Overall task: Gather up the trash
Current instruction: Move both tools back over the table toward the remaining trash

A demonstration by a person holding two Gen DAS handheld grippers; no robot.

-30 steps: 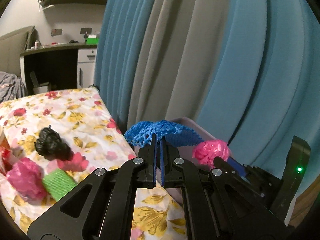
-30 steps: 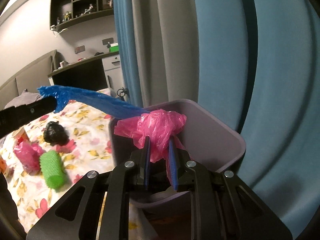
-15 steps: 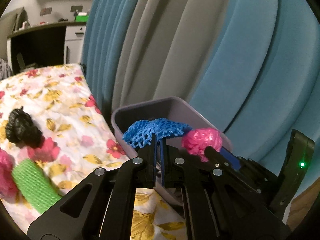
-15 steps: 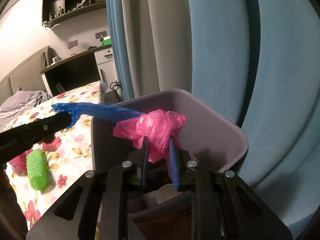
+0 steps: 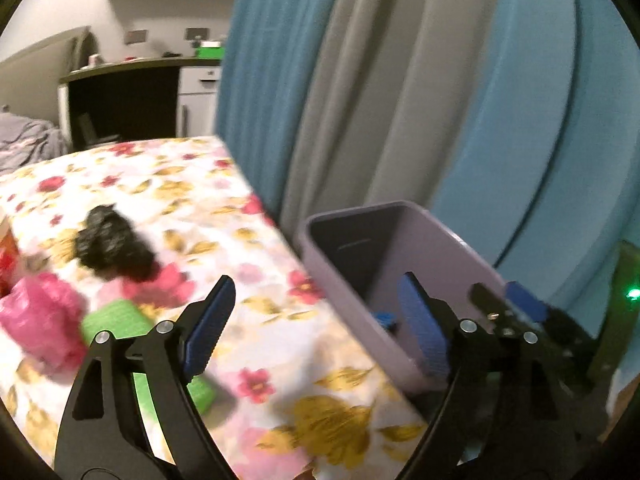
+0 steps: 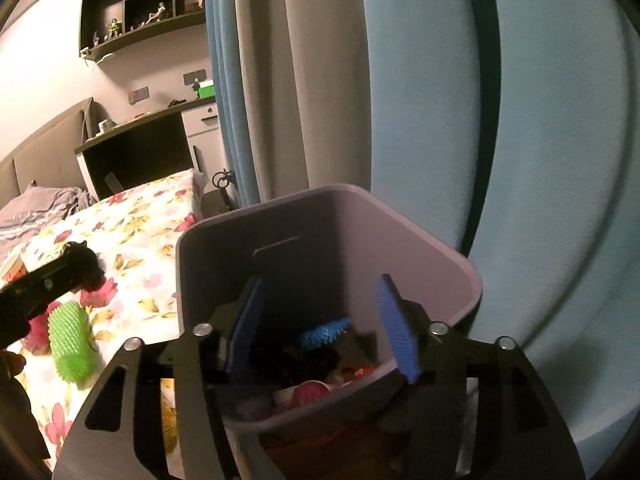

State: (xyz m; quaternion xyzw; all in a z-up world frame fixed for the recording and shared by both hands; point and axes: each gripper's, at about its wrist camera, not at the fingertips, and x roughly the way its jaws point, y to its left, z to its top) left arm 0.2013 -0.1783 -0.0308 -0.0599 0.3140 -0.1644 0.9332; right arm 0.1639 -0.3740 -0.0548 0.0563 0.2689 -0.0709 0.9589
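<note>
Left gripper: jaws spread wide with nothing between them, having just been opening; the right-hand pad hangs over the near rim of the bin, the left-hand pad over the floral bedspread.

Right gripper: jaws likewise apart and empty, having just been opening, poised directly above the mouth of the bin.

Bin: a grey-lilac plastic tub standing just beside the edge of the bed, against the blue and grey curtains. Inside lie a blue net, a pink bag near the bottom, and further dark and reddish scraps too blurred to identify.

On the bedspread, beyond the left gripper: a green spiky roll, a crumpled pink bag beside it, and a black crumpled bag farther back, all well apart from the bin.

Background: a dark desk with small items, and wall shelves above it.
</note>
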